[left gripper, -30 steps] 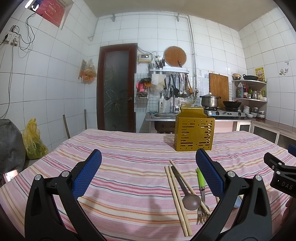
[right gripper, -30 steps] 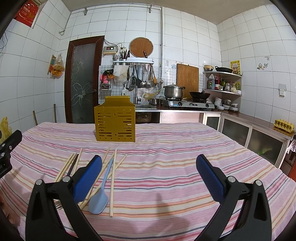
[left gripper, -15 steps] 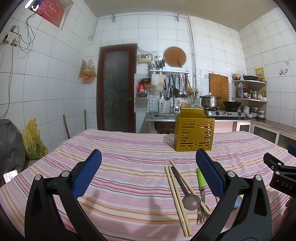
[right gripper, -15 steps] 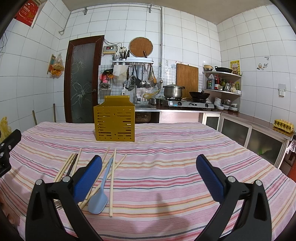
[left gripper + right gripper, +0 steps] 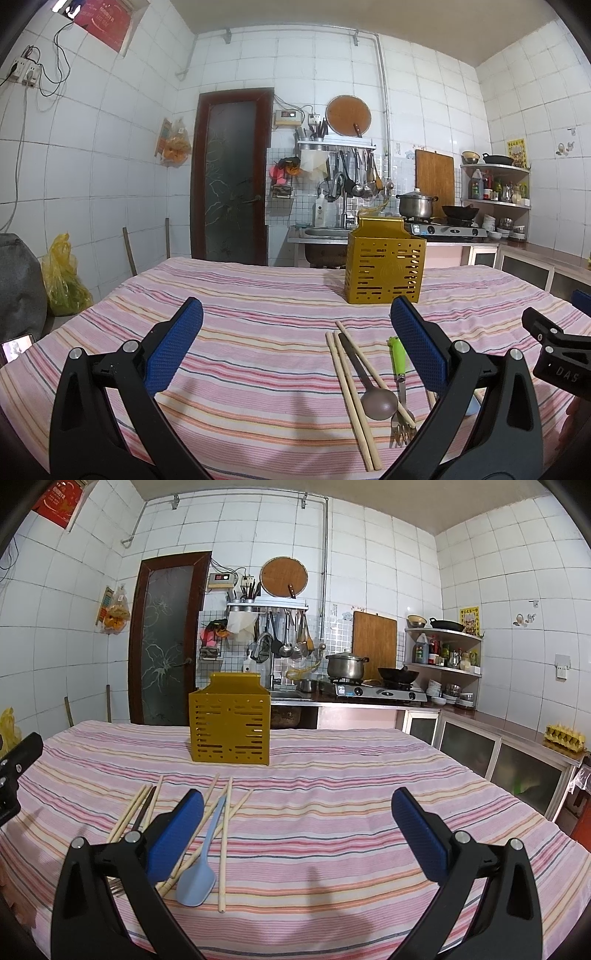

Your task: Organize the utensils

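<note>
A yellow slotted utensil holder [image 5: 384, 271] [image 5: 229, 727] stands upright on the striped tablecloth, far side. In front of it lie several wooden chopsticks [image 5: 351, 384] [image 5: 225, 845], a metal spoon [image 5: 373, 397], a green-handled fork [image 5: 399, 369] and a light blue spoon [image 5: 201, 867]. My left gripper [image 5: 295, 347] is open, low over the cloth, left of the utensils. My right gripper [image 5: 297, 830] is open too, with the utensils beside its left finger [image 5: 173, 840]. Nothing sits between either pair of fingers.
The table [image 5: 332, 812] carries a pink striped cloth. Behind it are a door [image 5: 231, 184], a sink counter with a stove and pot [image 5: 345, 666], and hanging kitchen tools. A yellow bag [image 5: 62, 277] sits at the far left. The right gripper's body [image 5: 554, 350] shows at the left view's right edge.
</note>
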Demonstrator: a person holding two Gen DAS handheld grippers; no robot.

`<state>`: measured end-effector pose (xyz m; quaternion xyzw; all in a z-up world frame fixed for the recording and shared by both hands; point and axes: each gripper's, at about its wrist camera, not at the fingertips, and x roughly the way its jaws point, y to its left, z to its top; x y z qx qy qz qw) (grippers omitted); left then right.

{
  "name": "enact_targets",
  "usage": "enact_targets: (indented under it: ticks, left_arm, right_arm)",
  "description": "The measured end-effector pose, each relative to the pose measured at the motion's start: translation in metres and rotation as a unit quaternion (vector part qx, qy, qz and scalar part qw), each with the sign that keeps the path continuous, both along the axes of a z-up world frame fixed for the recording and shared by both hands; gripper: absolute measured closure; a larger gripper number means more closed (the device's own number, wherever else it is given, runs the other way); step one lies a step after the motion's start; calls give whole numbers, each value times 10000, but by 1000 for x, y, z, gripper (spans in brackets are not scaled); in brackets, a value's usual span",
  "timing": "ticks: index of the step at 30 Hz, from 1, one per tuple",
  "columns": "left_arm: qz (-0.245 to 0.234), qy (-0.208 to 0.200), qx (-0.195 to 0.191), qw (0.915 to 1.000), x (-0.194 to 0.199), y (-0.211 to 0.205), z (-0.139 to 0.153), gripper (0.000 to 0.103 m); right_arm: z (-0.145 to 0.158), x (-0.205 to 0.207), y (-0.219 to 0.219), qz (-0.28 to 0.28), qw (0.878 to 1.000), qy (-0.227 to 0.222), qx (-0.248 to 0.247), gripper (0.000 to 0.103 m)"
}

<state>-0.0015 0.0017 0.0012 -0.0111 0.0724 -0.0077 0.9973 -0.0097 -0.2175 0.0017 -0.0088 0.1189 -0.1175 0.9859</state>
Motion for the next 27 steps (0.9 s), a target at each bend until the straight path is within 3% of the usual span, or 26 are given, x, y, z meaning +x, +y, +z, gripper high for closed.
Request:
enact_targets:
  ticks: [18,27]
  left_arm:
    - [-45,-37,-5,10000,0,4,0,5]
    - [245,-20,141,9996,0,2,1,5]
  right_arm:
    - [-1,4,8,30,10000,75,-38,4]
    - [0,4,5,66,9999,66,93,4]
